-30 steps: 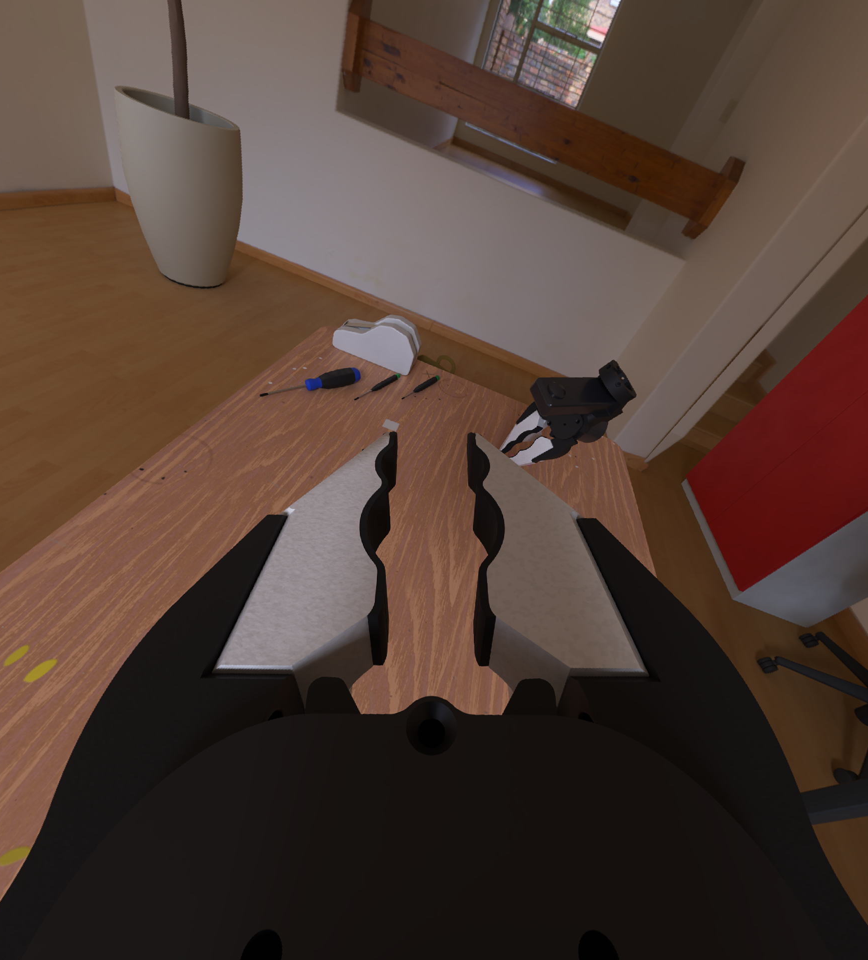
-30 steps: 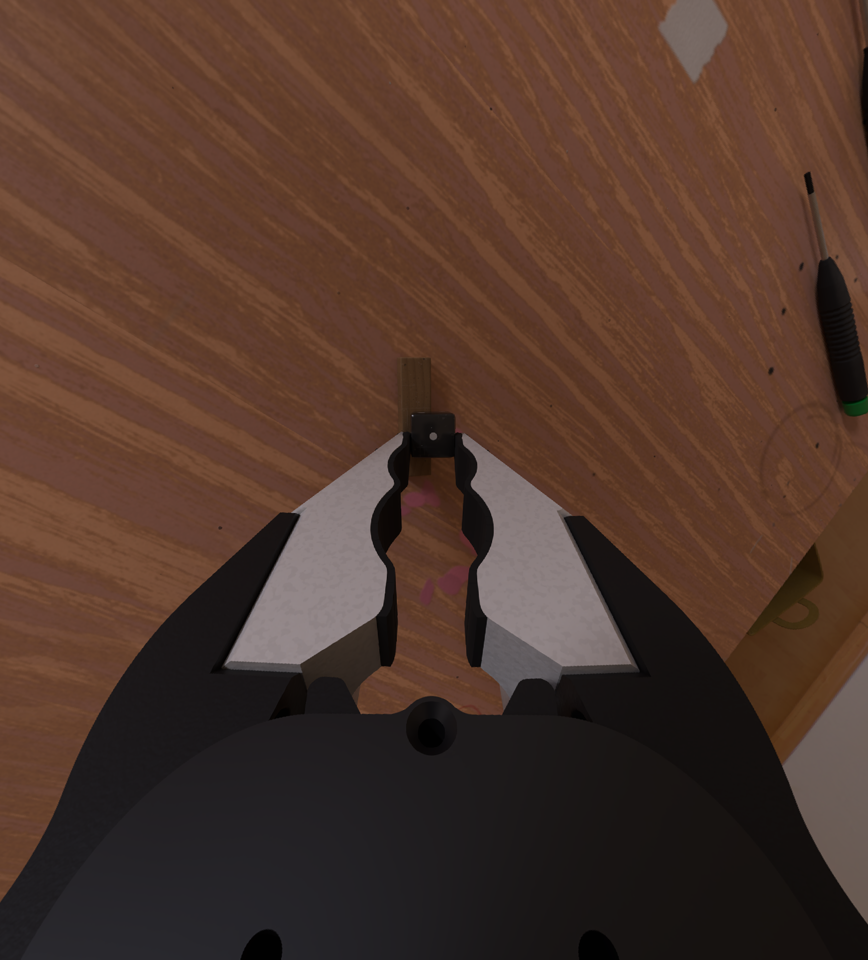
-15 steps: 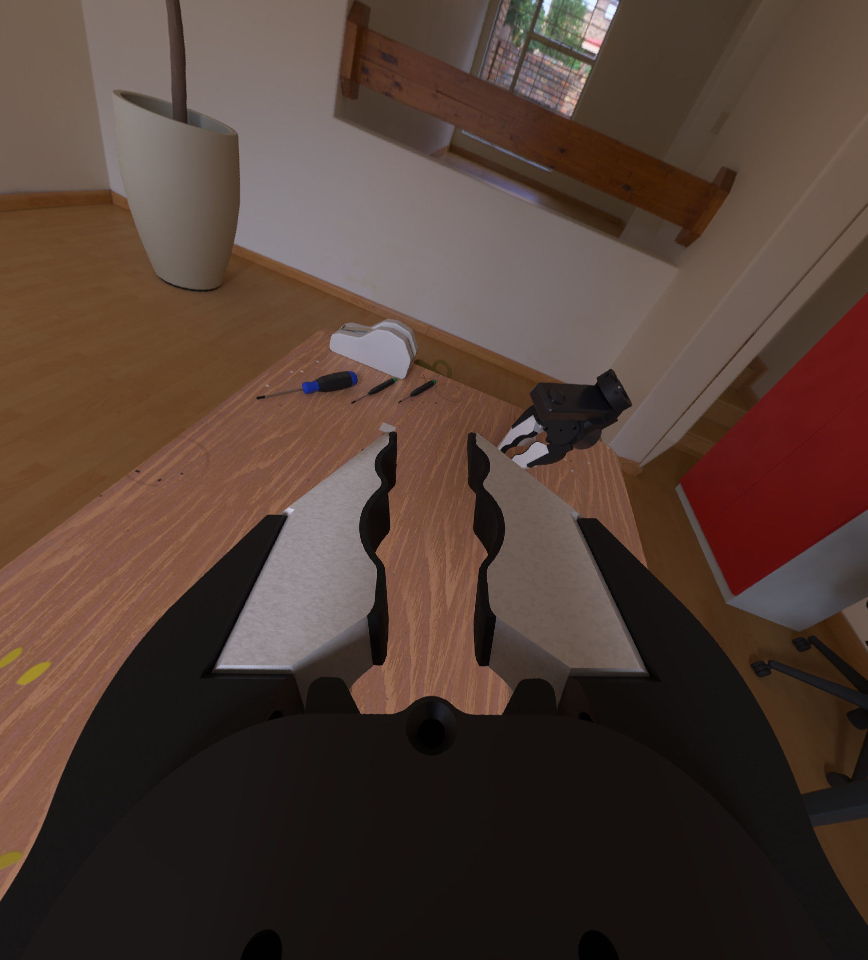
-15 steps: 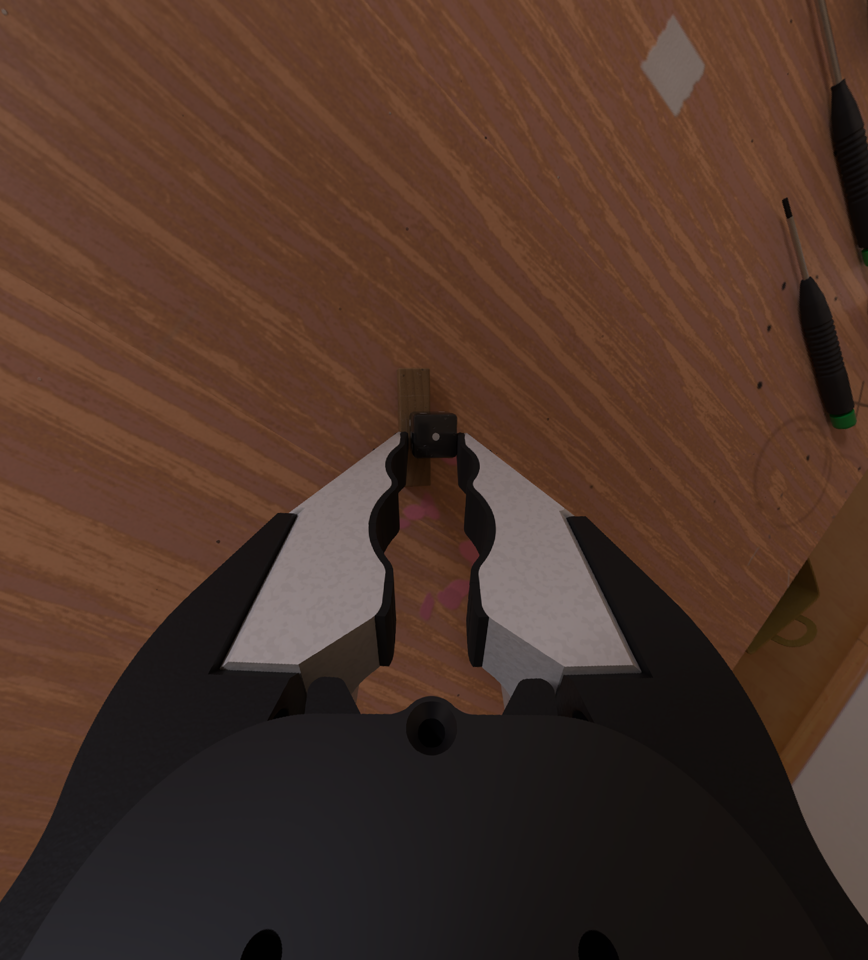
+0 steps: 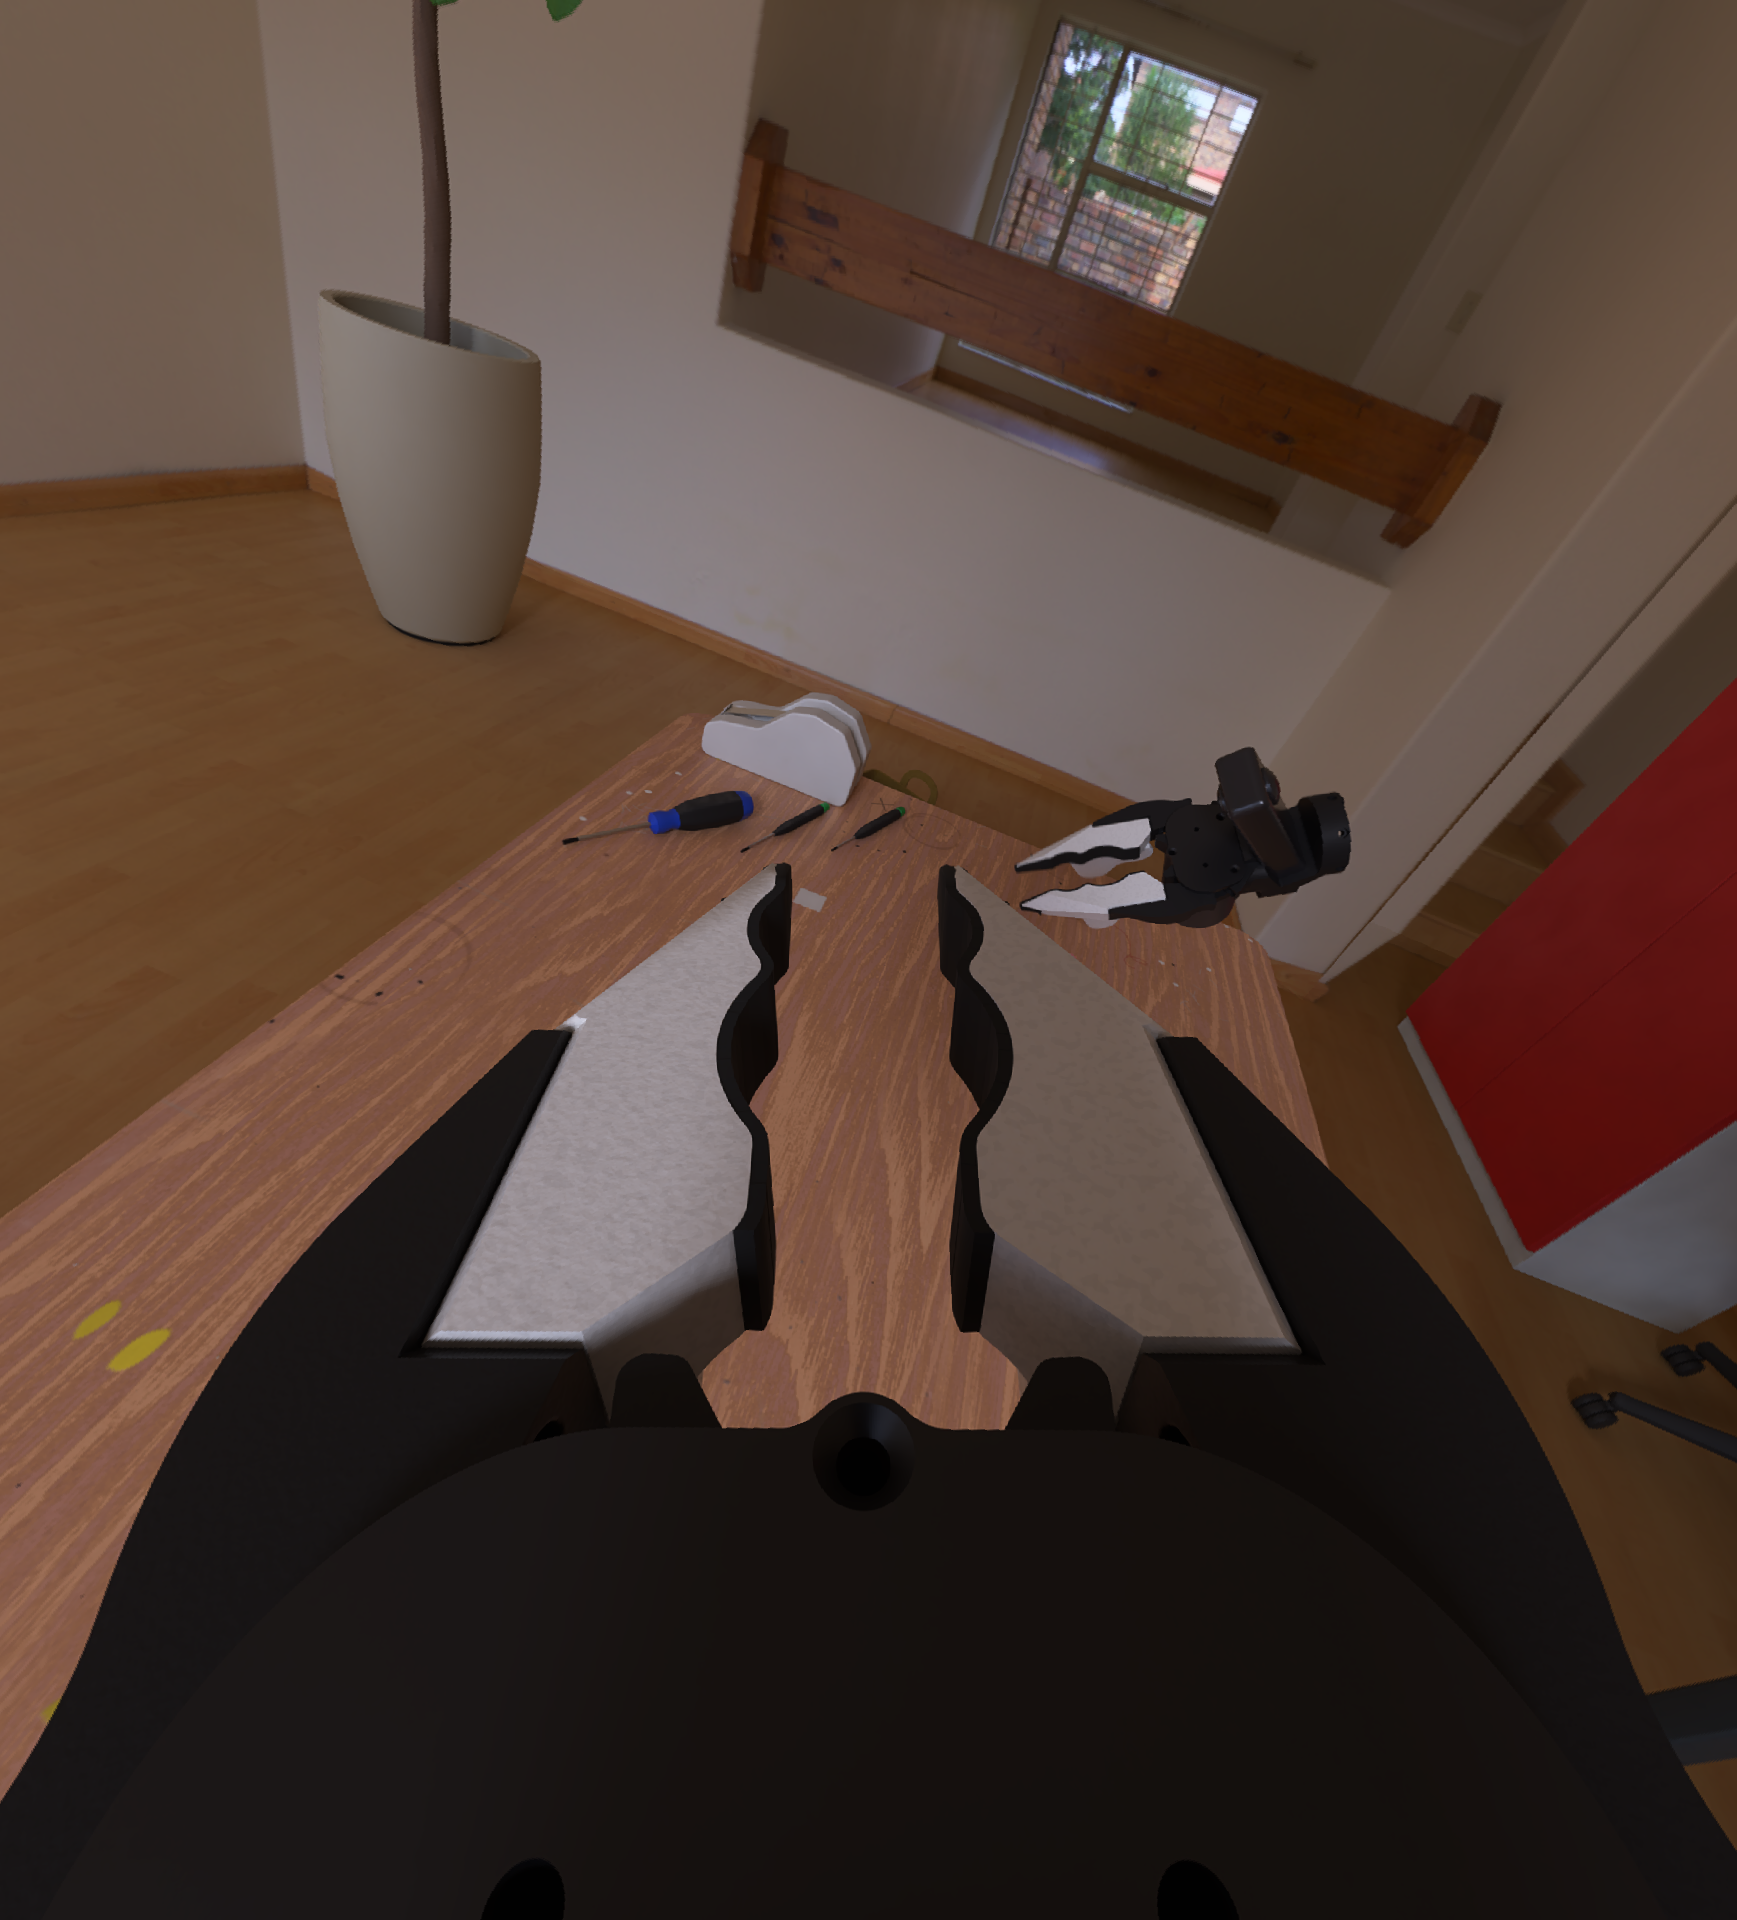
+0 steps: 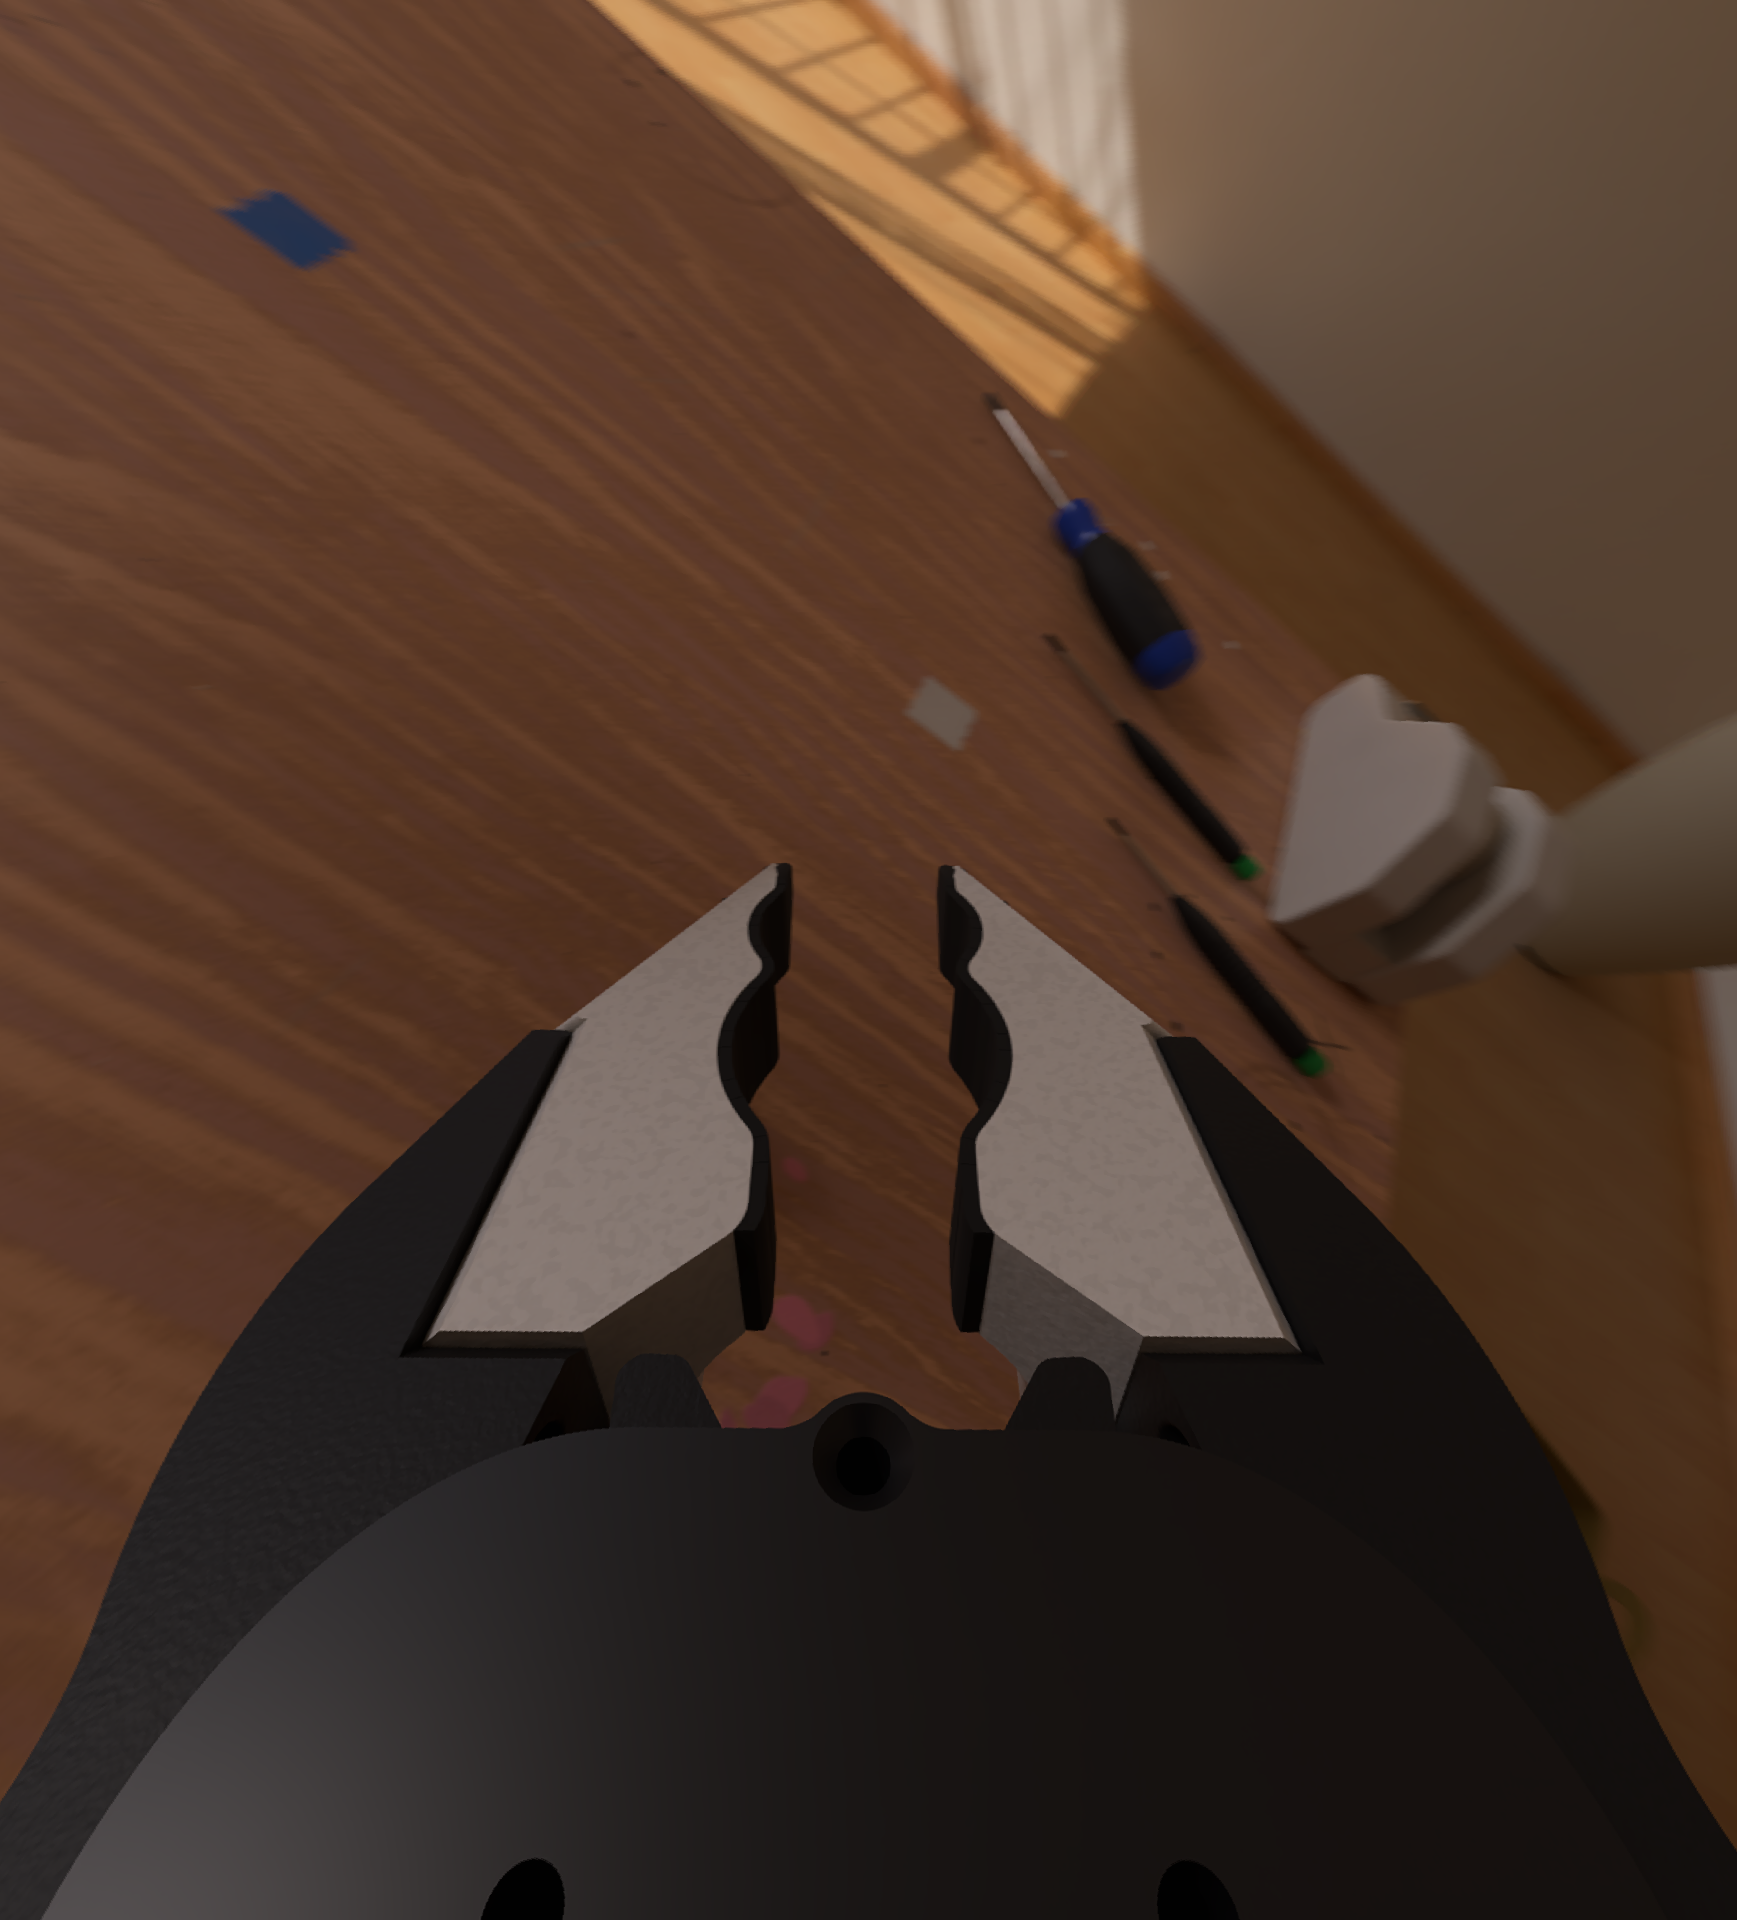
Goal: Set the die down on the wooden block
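Note:
Neither the die nor the wooden block shows in either view. My right gripper is open and empty, tilted over the bare wooden table. It also shows in the left wrist view, hovering above the table's far right part with its jaws apart and nothing between them. My left gripper is open and empty above the middle of the table, pointing along it toward the far end.
A blue-handled screwdriver, two small green-tipped screwdrivers and a white tape dispenser lie at the table's far end. A blue patch and a grey patch mark the tabletop. A red cabinet stands to the right.
My right gripper was shut on the die over the wooden block; now it is open, has swung up and away, and die and block are out of view. The left gripper stays open.

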